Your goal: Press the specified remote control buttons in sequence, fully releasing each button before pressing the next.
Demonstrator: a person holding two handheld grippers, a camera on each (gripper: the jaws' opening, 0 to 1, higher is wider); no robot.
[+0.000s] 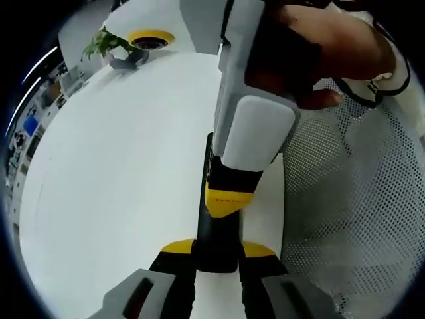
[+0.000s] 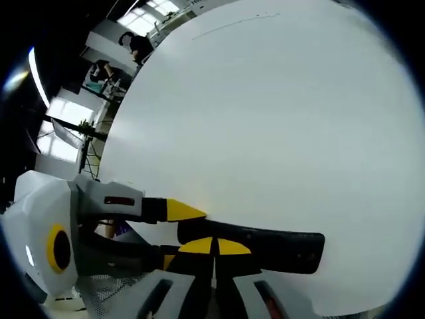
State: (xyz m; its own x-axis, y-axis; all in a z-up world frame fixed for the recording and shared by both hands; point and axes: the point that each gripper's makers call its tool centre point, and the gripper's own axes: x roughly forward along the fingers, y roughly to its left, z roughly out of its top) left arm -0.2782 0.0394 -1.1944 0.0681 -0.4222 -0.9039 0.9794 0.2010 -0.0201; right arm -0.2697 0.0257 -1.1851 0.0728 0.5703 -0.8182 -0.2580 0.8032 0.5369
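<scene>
A long black remote [image 1: 214, 229] lies on the white table [image 1: 113, 166]. My left gripper [image 1: 218, 249] is shut on its near end, one yellow tip on either side. My right gripper [image 1: 226, 201], held by a hand [image 1: 325, 46], comes down from above with its yellow tip on the remote's top face. In the right gripper view, my right gripper [image 2: 214, 246] has its jaws shut together, tips against the remote [image 2: 282, 247]. The left gripper [image 2: 178, 232] clamps the remote's end from the left. The buttons are hidden.
A small green plant [image 1: 103, 43] and a yellow-ringed round object [image 1: 149, 38] stand at the table's far end. A white perforated mesh surface [image 1: 352, 199] lies just beyond the table's right edge. People [image 2: 136, 46] stand far off in the room.
</scene>
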